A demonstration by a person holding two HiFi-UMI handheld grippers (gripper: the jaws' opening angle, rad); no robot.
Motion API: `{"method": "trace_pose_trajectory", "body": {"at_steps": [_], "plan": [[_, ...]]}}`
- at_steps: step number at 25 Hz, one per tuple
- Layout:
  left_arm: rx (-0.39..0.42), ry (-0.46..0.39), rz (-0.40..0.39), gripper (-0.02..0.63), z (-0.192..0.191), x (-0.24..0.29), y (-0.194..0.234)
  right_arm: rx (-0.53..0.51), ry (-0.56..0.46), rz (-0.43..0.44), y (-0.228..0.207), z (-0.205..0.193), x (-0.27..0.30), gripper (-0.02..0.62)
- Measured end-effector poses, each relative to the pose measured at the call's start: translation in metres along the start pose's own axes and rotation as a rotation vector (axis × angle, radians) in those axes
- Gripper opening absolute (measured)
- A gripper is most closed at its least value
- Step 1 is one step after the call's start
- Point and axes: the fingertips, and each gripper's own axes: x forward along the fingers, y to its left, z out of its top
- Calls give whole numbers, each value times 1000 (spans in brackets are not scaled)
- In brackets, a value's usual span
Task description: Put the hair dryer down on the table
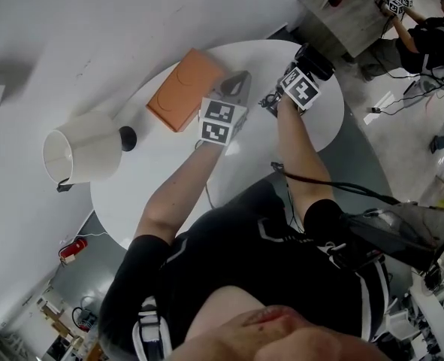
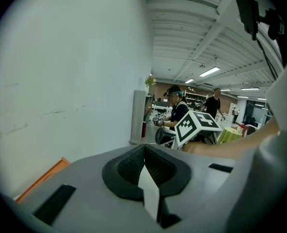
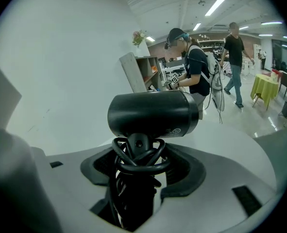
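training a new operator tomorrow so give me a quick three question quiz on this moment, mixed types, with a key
1. True or false: the left gripper holds the hair dryer.
2. Multiple choice: what lies on the round table beside the left gripper? A) an orange box B) a green bottle C) a blue towel
3. Fill in: the cord is wound around the hair dryer's ____.

Key
1. False: its jaws are together on nothing. The right gripper is closed on the hair dryer.
2. A
3. handle
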Motion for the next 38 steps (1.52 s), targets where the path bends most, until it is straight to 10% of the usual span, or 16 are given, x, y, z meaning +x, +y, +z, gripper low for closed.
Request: {"method": "trace_pose_trajectory", "body": {"at_steps": [38], "plan": [[-16, 38, -11, 31, -12, -5, 1, 14, 127, -114, -9, -12, 46, 290]]}}
